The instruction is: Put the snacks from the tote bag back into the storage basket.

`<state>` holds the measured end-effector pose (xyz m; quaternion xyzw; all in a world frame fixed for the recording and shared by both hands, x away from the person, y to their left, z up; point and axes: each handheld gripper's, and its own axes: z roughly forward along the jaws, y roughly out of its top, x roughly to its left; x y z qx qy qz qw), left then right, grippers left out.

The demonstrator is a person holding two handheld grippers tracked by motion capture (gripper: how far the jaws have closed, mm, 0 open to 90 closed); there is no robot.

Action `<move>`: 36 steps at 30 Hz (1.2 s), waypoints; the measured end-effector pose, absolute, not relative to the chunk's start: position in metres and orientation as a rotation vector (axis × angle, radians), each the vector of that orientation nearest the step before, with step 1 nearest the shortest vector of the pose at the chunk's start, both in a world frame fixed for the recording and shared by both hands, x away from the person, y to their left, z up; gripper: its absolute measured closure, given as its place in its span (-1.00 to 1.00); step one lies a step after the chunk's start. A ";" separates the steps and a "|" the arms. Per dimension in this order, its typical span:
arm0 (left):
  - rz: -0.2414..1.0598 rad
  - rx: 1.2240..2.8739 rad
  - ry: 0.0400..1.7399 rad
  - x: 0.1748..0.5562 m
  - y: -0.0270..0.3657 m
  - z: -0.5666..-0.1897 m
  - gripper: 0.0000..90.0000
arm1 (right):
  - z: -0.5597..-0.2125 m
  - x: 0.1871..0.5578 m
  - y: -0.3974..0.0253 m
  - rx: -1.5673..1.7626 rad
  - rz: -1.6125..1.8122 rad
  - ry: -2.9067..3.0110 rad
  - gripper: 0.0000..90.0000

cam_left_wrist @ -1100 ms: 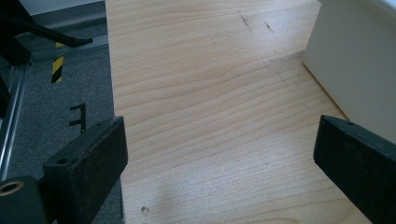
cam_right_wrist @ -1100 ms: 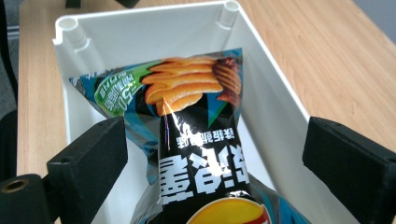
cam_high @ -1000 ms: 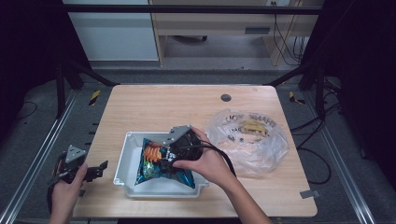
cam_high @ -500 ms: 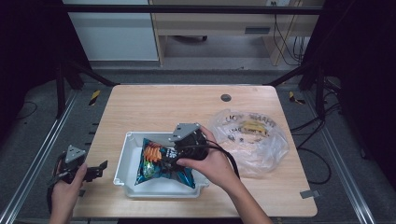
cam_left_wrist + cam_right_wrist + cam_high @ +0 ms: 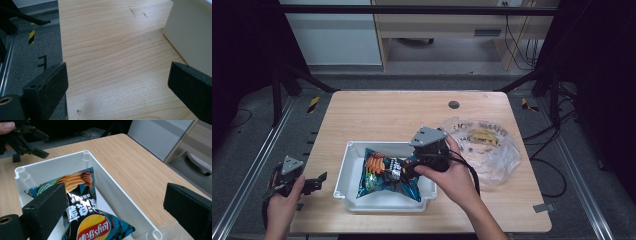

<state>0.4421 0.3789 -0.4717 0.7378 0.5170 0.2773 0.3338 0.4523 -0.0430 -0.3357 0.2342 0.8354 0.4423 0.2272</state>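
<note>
A blue and black chips bag [image 5: 379, 176] lies inside a white bin [image 5: 343, 170] near the table's front. In the right gripper view the chips bag [image 5: 85, 216] lies below and ahead of my right gripper [image 5: 115, 212], whose jaws stand wide open with nothing between them. From above, the right gripper [image 5: 408, 167] hovers at the bin's right end, over the bag's edge. My left gripper [image 5: 314, 182] is held at the table's front left edge, open and empty. In its own view, the left gripper [image 5: 117, 85] looks along bare wood with the bin's wall [image 5: 190, 32] to its right.
A crumpled clear plastic bag [image 5: 486, 145] with printed packets inside lies on the table right of the bin. A small dark round cap [image 5: 454, 105] sits near the far edge. Metal frame rails run along both sides of the wooden table [image 5: 382, 117].
My right gripper has drawn back to the right, from over the middle of the chips bag to the bin's right end. The bag stays in the bin. The left gripper has not moved.
</note>
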 end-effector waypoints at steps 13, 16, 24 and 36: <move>0.725 1.918 1.357 0.442 0.380 -0.472 -0.94 | -0.334 0.439 -0.076 0.733 1.216 2.203 -0.91; 0.723 1.925 1.354 0.442 0.379 -0.472 -0.94 | -0.335 0.437 -0.083 0.765 1.223 2.185 -0.91; 0.724 1.922 1.356 0.442 0.379 -0.472 -0.94 | -0.342 0.430 -0.107 0.829 1.203 2.129 -0.91; 0.724 1.929 1.355 0.442 0.380 -0.472 -0.94 | -0.357 0.428 -0.139 0.944 1.120 2.050 -0.91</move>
